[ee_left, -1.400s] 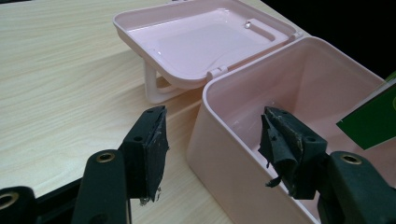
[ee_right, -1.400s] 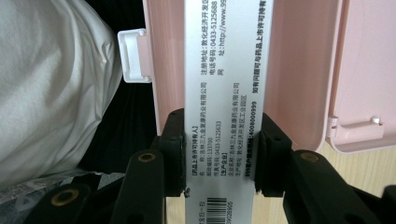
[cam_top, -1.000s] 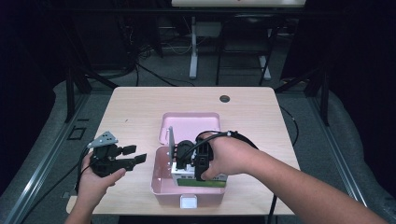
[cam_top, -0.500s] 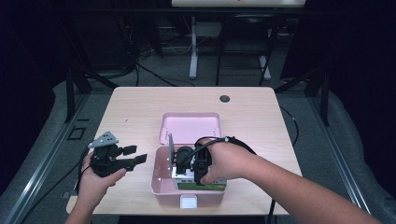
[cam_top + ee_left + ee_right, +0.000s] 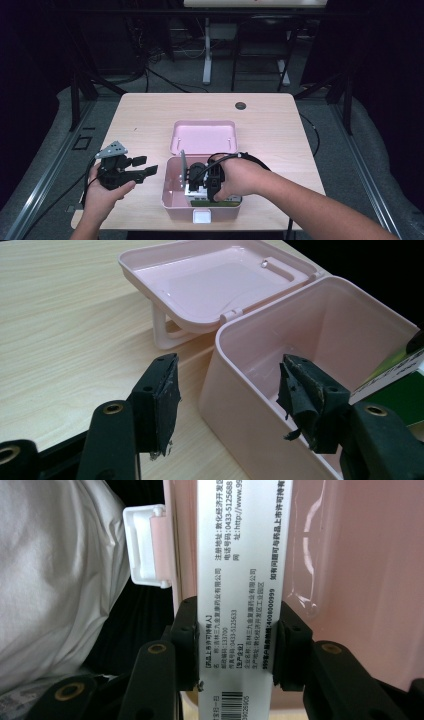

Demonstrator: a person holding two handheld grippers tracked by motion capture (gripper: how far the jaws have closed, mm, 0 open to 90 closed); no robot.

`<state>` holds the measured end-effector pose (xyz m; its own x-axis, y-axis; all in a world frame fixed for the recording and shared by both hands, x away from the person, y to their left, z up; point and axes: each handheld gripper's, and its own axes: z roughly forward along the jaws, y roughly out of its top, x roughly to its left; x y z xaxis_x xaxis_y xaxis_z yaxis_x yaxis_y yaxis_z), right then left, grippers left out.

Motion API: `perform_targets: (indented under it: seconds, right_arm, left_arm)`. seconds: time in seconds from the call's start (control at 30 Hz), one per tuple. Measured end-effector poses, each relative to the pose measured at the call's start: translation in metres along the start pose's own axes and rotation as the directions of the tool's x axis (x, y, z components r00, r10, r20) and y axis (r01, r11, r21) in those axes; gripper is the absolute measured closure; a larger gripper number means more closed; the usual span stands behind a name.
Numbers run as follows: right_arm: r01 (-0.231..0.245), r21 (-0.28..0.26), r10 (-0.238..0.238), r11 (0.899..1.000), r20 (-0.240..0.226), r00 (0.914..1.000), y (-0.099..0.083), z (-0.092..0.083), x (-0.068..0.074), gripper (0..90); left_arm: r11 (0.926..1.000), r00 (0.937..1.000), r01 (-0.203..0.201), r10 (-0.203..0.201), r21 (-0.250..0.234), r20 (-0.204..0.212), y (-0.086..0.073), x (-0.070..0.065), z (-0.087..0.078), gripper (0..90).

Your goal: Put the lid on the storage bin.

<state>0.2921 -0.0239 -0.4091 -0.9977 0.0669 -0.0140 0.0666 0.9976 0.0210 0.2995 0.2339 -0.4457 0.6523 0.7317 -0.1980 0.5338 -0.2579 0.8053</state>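
the white and green carton point(image 5: 239, 605) stands on edge inside the pink box point(image 5: 172, 197), near its right-hand wall in the high view, and the right gripper point(image 5: 235, 645) is clamped on it, one pad on each broad face, printed side toward the camera. the box sits at the near edge of the table point(image 5: 150, 115), its lid point(image 5: 202, 136) thrown back flat behind it, a white latch point(image 5: 202, 216) on its front. the left gripper point(image 5: 227, 400) hovers just left of the box, jaws apart and holding nothing, one pad over the table, the other over the box's corner. the risk, as i judge it: the carton is pinched near one end, so it could catch on the rim or wall and twist in the pads, or shove the light box toward the table edge, since nothing steadies it.
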Motion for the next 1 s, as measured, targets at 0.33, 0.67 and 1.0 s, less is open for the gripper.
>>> perform_targets:
  seconds: [0.33, 0.67, 1.0]
  right_arm:
    - [-0.004, -0.002, 0.004, 1.000, -0.016, 0.9999, 0.000, 0.015, -0.002, 61.7]
    - [0.000, 0.001, 0.000, 1.000, -0.019, 0.9998, -0.001, 0.027, -0.003, 61.7]
    - [-0.004, 0.003, 0.004, 1.000, -0.021, 0.9998, -0.002, 0.039, -0.005, 61.7]
  left_arm:
    - [1.0000, 1.0000, -0.001, 0.001, 0.002, 0.001, 0.000, 0.000, 0.000, 41.1]
    - [1.0000, 1.0000, -0.002, 0.002, 0.004, 0.000, 0.000, 0.000, 0.001, 41.2]
    - [1.0000, 1.0000, -0.001, 0.001, 0.005, 0.000, 0.000, 0.000, 0.001, 41.2]
